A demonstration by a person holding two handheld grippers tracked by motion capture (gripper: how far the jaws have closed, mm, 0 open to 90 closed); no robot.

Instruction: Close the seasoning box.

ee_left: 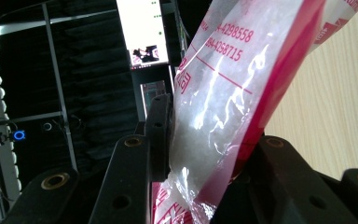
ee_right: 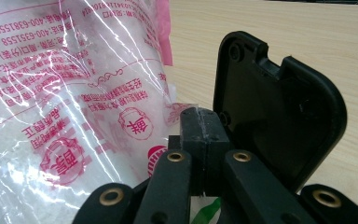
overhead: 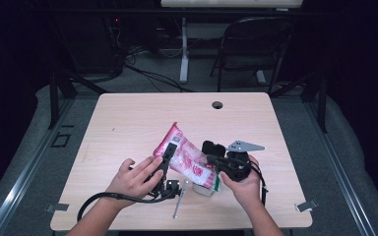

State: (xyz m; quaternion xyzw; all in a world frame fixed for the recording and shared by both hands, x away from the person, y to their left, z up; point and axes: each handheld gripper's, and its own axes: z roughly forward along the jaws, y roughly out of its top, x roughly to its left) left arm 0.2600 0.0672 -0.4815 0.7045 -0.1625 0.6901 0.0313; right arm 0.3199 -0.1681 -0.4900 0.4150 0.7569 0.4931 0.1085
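Both my tools grip the bag (overhead: 184,156): left tool (ee_left: 205,154) at nine o'clock, right tool (ee_right: 200,123) pinching its corner; pouring remains.

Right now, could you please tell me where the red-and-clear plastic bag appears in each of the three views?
High view: the bag lies tilted at the table's centre, between both hands.
Left gripper view: it runs from top right down to bottom centre, between the black jaws.
Right gripper view: it covers the left half.
Shared landmark: the pale wooden table.

A clear red-printed bag (overhead: 184,155) of white granules hangs tilted above the table, crumpled.
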